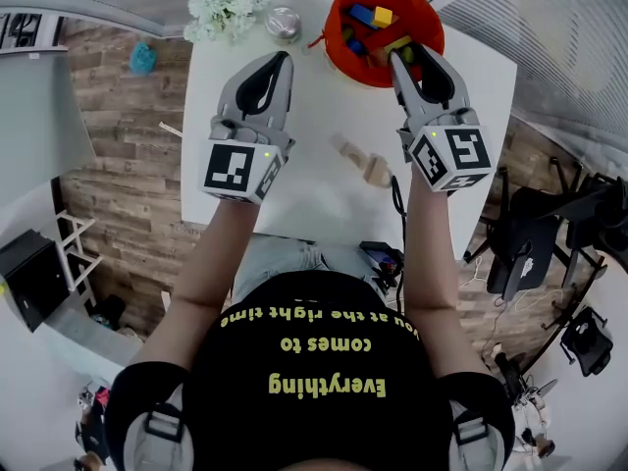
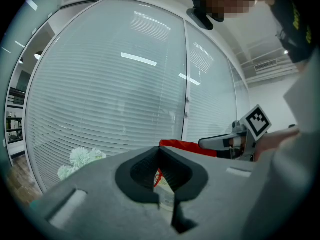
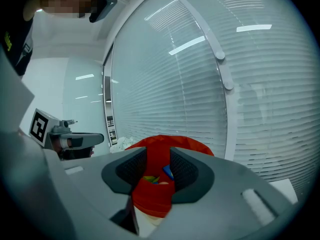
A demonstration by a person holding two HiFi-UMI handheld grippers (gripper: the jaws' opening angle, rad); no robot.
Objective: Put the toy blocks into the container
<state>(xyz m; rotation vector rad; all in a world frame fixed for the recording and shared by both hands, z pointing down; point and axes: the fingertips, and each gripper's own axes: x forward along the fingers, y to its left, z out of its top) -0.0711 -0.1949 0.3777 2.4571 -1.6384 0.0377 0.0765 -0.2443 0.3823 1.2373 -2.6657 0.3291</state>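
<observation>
Currently we list: right gripper (image 1: 416, 59) apart at container (image 1: 424, 8), left gripper (image 1: 283, 61) together; careless retreat could scatter the blocks (image 1: 376, 170).

The right gripper (image 1: 418, 59) hides part of the red container (image 1: 417, 10)

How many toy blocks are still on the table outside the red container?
2. One pale wooden block lies on the white table; the other sits just beside it, nearer the right tool. Others may be hidden.
</observation>
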